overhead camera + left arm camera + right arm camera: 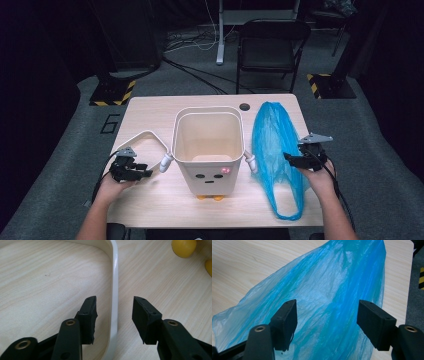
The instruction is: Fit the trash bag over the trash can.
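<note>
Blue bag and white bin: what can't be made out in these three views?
- Blue bag: high view too small to show which end is its mouth; right gripper view cuts it at the bottom edge.
- White bin: its near wall hides part of the floor inside.
- Bin handle: left gripper view cuts both ends.
- Left gripper, right gripper: tip heights unclear.

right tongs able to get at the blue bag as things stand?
Probably yes. The right tongs hang open just above the blue bag, which lies flat on the table beside the white bin. Nothing lies between jaws and plastic, though thin flat film may be hard to pinch.
</note>
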Demonstrator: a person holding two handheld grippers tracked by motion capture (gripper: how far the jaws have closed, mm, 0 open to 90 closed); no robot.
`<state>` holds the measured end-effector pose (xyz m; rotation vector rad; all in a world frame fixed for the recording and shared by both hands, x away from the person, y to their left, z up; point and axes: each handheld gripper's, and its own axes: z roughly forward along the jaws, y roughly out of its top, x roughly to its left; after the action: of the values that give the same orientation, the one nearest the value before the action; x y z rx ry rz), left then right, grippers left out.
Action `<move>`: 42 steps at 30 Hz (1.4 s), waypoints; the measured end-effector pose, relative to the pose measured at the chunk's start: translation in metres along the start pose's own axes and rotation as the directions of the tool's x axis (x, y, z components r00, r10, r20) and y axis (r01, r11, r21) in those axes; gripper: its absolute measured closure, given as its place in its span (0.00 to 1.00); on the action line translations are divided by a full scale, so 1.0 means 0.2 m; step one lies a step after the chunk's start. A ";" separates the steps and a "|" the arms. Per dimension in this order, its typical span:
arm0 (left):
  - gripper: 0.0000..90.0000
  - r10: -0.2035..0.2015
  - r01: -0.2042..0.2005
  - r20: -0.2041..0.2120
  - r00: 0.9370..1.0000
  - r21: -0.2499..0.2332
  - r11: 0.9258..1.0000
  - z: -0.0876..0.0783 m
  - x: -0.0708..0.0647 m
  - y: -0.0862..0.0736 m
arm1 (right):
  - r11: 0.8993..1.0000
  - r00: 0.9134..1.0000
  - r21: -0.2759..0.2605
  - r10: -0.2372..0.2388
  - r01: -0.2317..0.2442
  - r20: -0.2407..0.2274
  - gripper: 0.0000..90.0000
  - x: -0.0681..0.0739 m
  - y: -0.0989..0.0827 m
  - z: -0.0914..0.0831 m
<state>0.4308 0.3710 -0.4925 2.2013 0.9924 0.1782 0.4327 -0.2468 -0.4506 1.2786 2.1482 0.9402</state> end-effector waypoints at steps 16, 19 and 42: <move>0.43 0.003 -0.005 -0.044 0.999 -0.036 0.999 -0.03 -0.03 0.01 | 0.996 0.995 0.074 0.053 -0.059 0.083 0.44 -0.04 -0.10 0.11; 0.44 0.010 -0.011 -0.042 0.999 -0.031 0.999 -0.03 -0.03 0.01 | 0.994 0.993 0.076 0.070 -0.077 0.095 0.47 -0.06 -0.12 0.12; 0.46 0.017 -0.016 -0.054 0.998 0.010 1.000 0.00 -0.02 -0.01 | 0.976 0.993 0.188 0.119 -0.114 -0.015 0.94 -0.12 -0.20 0.14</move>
<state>0.4262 0.3688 -0.4920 2.2244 1.0071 0.2421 0.4401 -0.2714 -0.4972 1.5040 2.2459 0.8200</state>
